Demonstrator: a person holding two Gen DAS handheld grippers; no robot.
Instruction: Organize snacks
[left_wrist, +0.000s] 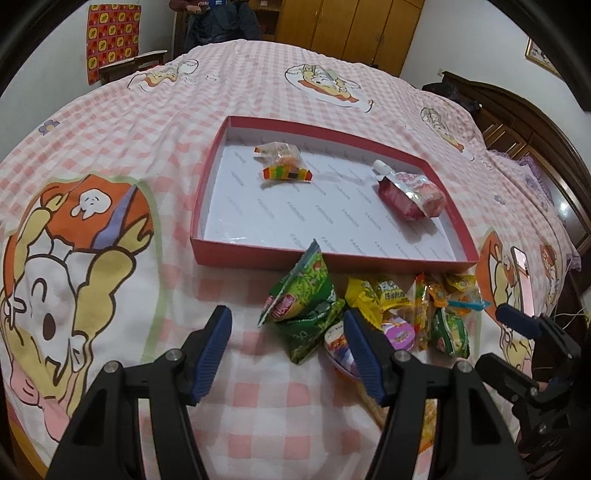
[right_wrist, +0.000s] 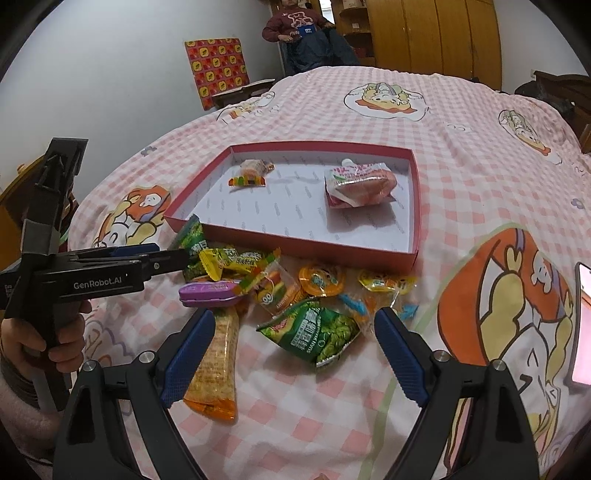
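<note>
A shallow red box (left_wrist: 258, 255) (right_wrist: 288, 242) lies on the bed. It holds a rainbow candy pack (left_wrist: 286, 172) (right_wrist: 246, 181) and a pink pouch (left_wrist: 410, 192) (right_wrist: 360, 182). A pile of loose snacks lies in front of it: green pea bags (left_wrist: 303, 295) (right_wrist: 317, 330), yellow packets (left_wrist: 373, 295) (right_wrist: 236, 260), a purple tin (right_wrist: 210, 291) and a long orange pack (right_wrist: 218, 365). My left gripper (left_wrist: 290, 325) is open and empty, just before the pile. My right gripper (right_wrist: 295, 332) is open, its fingers on either side of a green pea bag.
The bed has a pink checked cover with cartoon prints. A phone (right_wrist: 581, 325) (left_wrist: 522, 273) lies on it to the right. A person sits in a chair (right_wrist: 299, 33) beyond the bed. Wooden wardrobes (right_wrist: 436, 33) stand at the back.
</note>
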